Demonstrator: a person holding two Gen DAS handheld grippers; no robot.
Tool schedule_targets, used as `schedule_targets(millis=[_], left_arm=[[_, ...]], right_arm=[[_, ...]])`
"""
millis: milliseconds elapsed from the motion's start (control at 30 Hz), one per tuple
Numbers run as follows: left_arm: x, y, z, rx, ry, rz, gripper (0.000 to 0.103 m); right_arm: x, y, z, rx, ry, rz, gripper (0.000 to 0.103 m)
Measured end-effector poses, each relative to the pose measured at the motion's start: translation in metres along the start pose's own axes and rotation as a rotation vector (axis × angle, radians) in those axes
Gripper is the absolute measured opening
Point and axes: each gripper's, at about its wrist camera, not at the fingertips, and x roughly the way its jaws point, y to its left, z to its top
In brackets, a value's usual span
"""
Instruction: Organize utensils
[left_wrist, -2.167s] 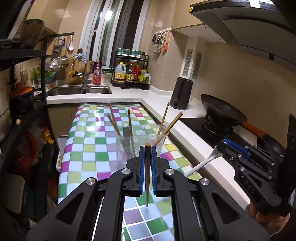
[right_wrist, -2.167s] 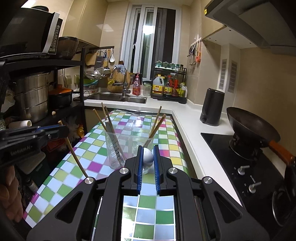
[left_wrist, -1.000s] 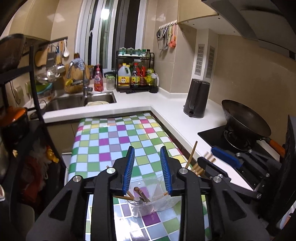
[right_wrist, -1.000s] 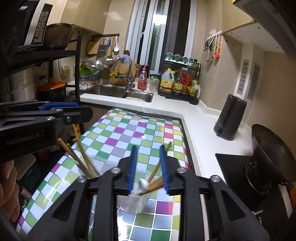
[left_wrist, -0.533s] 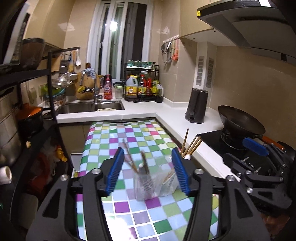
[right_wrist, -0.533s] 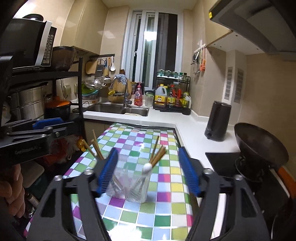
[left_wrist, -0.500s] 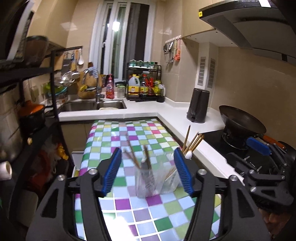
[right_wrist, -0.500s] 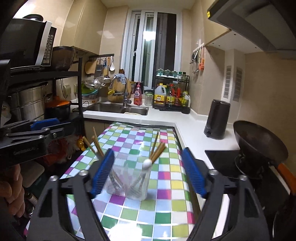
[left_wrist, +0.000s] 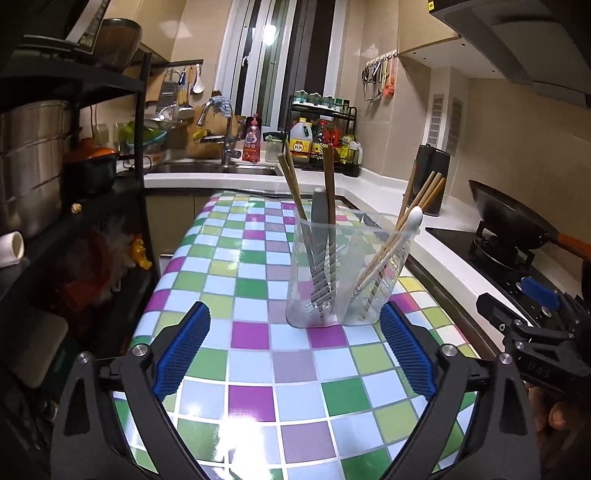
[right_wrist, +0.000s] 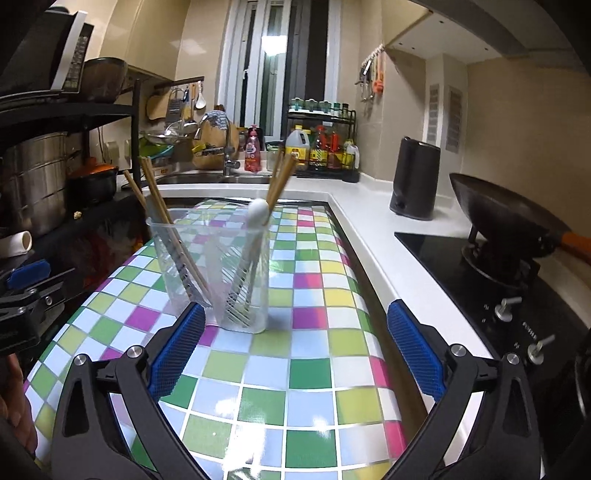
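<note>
Both hand-held grippers, left gripper (left_wrist: 293, 349) and right gripper (right_wrist: 295, 349), gape wide with nothing between their ribbed blue pads (left_wrist: 181, 349). Just ahead, on the glossy checked tablecloth (left_wrist: 258, 369), stands a clear ribbed plastic two-compartment holder (left_wrist: 351, 273). It holds slim wooden chopsticks (left_wrist: 328, 192) leaning outward, plus a smooth white spoon (left_wrist: 412, 218) in the right compartment.

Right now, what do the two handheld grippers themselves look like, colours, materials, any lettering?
Both are matte black linkage frames with silver screws. The left gripper and right gripper each carry two fingers faced with ribbed blue pads. The right one's side, seen from the left camera, bears faint grey letters, seemingly "DAS".
</note>
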Motion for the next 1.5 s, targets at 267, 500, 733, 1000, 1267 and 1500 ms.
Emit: schedule_targets(millis=[267, 500, 733, 1000, 1267, 1500], left_arm=[[0.011, -0.011, -0.021, 0.021, 0.006, -0.011, 0.091], [0.014, -0.007, -0.024, 0.001, 0.011, -0.003, 0.091], [0.015, -0.002, -0.024, -0.009, 0.013, 0.006, 0.091], [0.012, -0.003, -0.024, 0.001, 0.003, 0.004, 0.091], [0.011, -0.006, -0.025, 0.008, -0.001, -0.002, 0.091], [0.011, -0.005, -0.025, 0.008, 0.002, -0.004, 0.091]], right_arm=[[0.016, -0.001, -0.022, 0.027, 0.072, -0.004, 0.097], [0.016, 0.002, -0.025, 0.037, 0.079, 0.001, 0.097], [0.016, 0.001, -0.025, 0.035, 0.073, -0.006, 0.097], [0.015, 0.000, -0.024, 0.038, 0.063, -0.011, 0.097], [0.015, 0.000, -0.025, 0.037, 0.062, -0.010, 0.097], [0.015, 0.000, -0.024, 0.037, 0.063, -0.010, 0.098]])
